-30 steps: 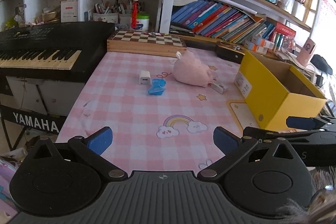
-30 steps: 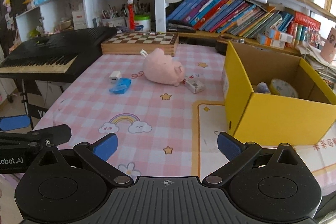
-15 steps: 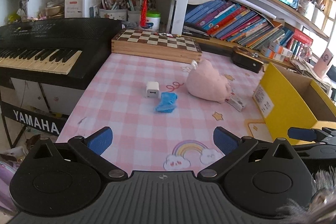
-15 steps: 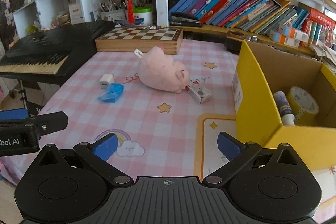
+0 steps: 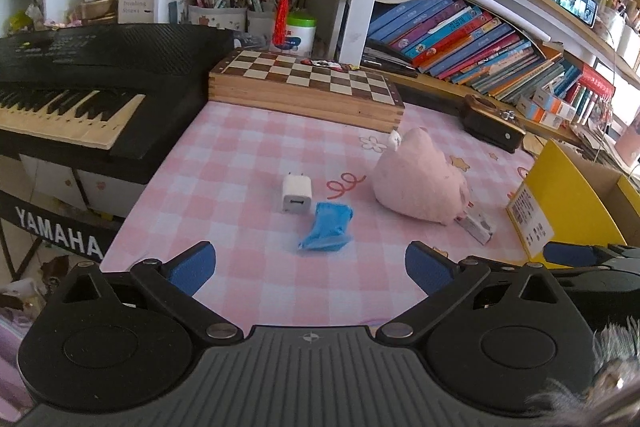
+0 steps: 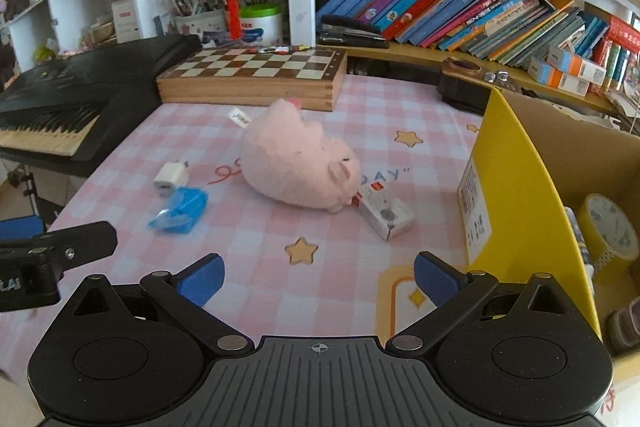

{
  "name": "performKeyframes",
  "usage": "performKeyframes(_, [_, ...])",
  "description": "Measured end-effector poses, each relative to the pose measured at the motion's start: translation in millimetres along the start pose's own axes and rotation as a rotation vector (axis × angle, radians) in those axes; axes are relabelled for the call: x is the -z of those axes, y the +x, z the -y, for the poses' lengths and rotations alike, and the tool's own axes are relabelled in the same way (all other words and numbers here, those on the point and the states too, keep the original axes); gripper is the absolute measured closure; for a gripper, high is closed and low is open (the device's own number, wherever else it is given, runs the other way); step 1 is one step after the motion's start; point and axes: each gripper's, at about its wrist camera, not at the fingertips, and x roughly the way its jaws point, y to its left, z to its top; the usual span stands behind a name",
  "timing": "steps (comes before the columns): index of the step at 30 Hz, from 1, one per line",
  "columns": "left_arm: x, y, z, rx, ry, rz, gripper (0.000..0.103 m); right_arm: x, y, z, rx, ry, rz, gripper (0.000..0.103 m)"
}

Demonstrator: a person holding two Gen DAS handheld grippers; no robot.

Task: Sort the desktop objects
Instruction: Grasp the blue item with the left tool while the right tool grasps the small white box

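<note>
Both tools hang over the near edge of the pink checked tablecloth [image 5: 240, 163], and I hold each with its fingers spread wide and nothing between them: the left gripper [image 5: 310, 265] faces the blue crumpled packet [image 5: 326, 227], the right gripper [image 6: 318, 277] faces the small white carton [image 6: 386, 213]. The packet lies just beside the white charger plug [image 5: 296, 194]; the carton touches the snout of the pink plush pig [image 6: 298, 167]. The yellow box [image 6: 516, 195], to the right, already holds a tape roll [image 6: 610, 229] and what looks like a marker. I judge the step to be an approach. To do it well, I bring the left fingers down astride the packet, clear of the plug, and close gently, since the soft wrapper may slip or crumple.
</note>
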Motion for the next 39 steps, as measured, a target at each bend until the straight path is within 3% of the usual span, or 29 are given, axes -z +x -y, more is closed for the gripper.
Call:
performKeyframes(6, [-11, 29, 10, 0.032, 0.04, -0.021, 0.019, -10, 28, 7, 0.024, 0.024, -0.029, 0.011])
performKeyframes(13, [-16, 66, 20, 0.041, 0.061, -0.069, 0.041, -22, 61, 22, 0.11, 0.058, -0.067, 0.012])
performKeyframes(16, [-16, 78, 20, 0.036, 0.059, -0.09, 0.046, -25, 74, 27, 0.138, 0.069, -0.087, 0.018])
performKeyframes(23, [-15, 96, 19, 0.029, 0.046, -0.116, 0.055, -29, 90, 30, 0.147, 0.074, -0.11, 0.018])
performKeyframes(26, [-15, 102, 18, 0.028, 0.051, -0.126, 0.068, -30, 94, 32, 0.143, 0.079, -0.11, 0.019])
performKeyframes(28, [-14, 103, 19, 0.036, 0.057, -0.119, 0.071, -32, 95, 32, 0.137, 0.077, -0.104, 0.024])
performKeyframes(30, [-14, 101, 19, 0.042, 0.066, -0.111, 0.073, -34, 94, 31, 0.134, 0.064, -0.091, 0.048])
performKeyframes(32, [-13, 99, 20, 0.055, 0.064, -0.106, 0.074, -34, 93, 32, 0.128, 0.061, -0.086, 0.06])
performKeyframes(36, [-13, 92, 22, 0.073, 0.071, -0.095, 0.074, -33, 88, 35, 0.103, 0.074, -0.089, 0.071])
performKeyframes(39, [-12, 87, 22, 0.088, 0.064, -0.088, 0.074, -31, 84, 36, 0.087, 0.081, -0.092, 0.073])
